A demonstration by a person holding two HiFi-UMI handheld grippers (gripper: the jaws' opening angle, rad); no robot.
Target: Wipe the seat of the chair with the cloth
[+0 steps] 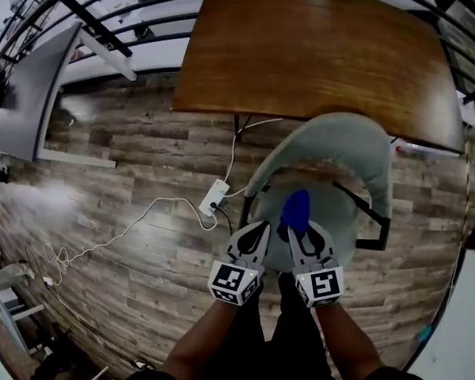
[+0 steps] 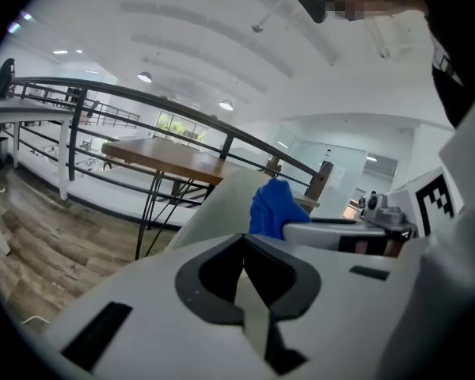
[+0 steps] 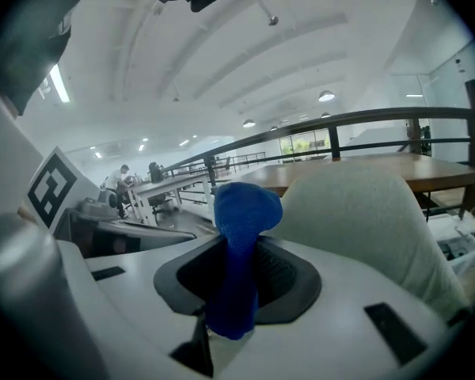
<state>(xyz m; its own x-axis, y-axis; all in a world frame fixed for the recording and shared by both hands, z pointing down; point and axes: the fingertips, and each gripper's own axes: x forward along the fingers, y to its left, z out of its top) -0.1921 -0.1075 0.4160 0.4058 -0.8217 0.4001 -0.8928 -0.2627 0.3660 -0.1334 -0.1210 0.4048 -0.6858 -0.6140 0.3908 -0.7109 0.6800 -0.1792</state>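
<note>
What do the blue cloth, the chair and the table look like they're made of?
The cloth: soft knit or microfibre, by its fine woven texture. The chair: pale grey-green upholstery, matte, slightly fuzzy; dark frame, probably metal. The table: brown wood or veneer, smooth, visible grain.

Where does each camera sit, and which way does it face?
Head view: on the head, facing down at chair and table; forearms, left claw, right claw show.
Left gripper view: on left claw, facing the chair back; jaws together, empty.
Right gripper view: on right claw, facing likewise; jaws grip cloth.
All share the cloth.
</note>
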